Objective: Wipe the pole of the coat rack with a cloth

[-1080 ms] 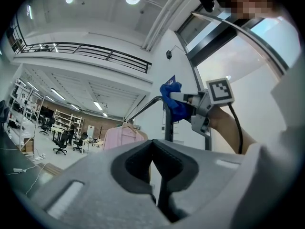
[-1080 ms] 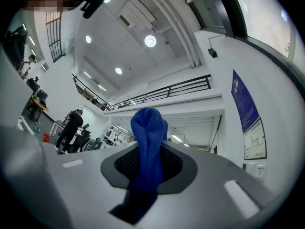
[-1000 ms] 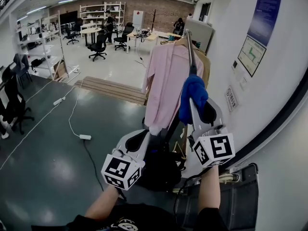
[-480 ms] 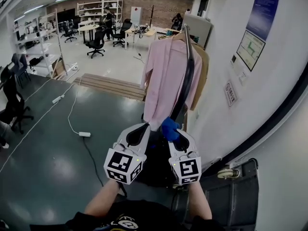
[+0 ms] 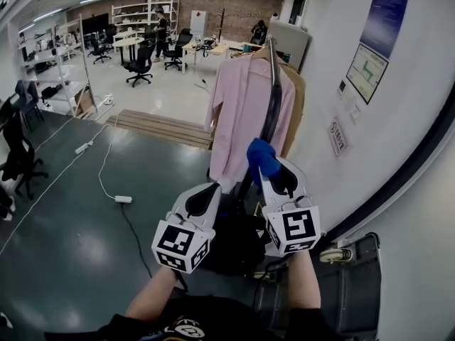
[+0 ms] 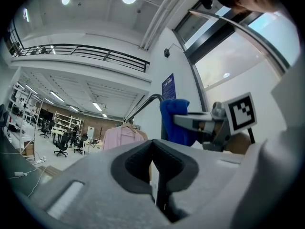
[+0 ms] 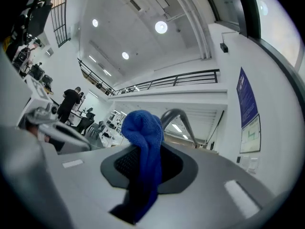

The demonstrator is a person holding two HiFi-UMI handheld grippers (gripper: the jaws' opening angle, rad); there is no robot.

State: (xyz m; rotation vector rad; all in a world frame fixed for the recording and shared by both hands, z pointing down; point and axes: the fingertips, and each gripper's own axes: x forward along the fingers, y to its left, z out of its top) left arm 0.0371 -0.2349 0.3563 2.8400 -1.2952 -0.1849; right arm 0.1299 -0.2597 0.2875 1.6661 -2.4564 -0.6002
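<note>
Count: one coat rack pole, one blue cloth, two tongs, two garments on the rack.

Pole: dark, thin, long axis near upright. In the head view it leans a little, its foot toward the lower left and its top toward the upper right. The top bends over into a curved hook, seen grey in the right gripper view and in the left gripper view. The rack stands on the floor close against the white wall at the right.

Garments: a pink shirt hangs on the pole's left side, and a tan garment hangs behind it on the wall side.

Cloth: bunched into a lump that points up the pole. It lies over the pole's lower half, just below the pink shirt's hem level. Whether it presses the metal cannot be told.

Right tongs: clamped on the cloth. In the right gripper view the blue fabric fills the gap between the jaws and rises above them as a knob. These tongs point up along the pole.

Left tongs: jaws together, nothing seen between them. They sit lower and to the left, beside the shirt's hem and apart from the cloth. From the left gripper view the cloth and the right tongs show just ahead.

Wall: one blue poster, one framed chart.

Floor: one white power strip with its cable, well left of the rack.
</note>
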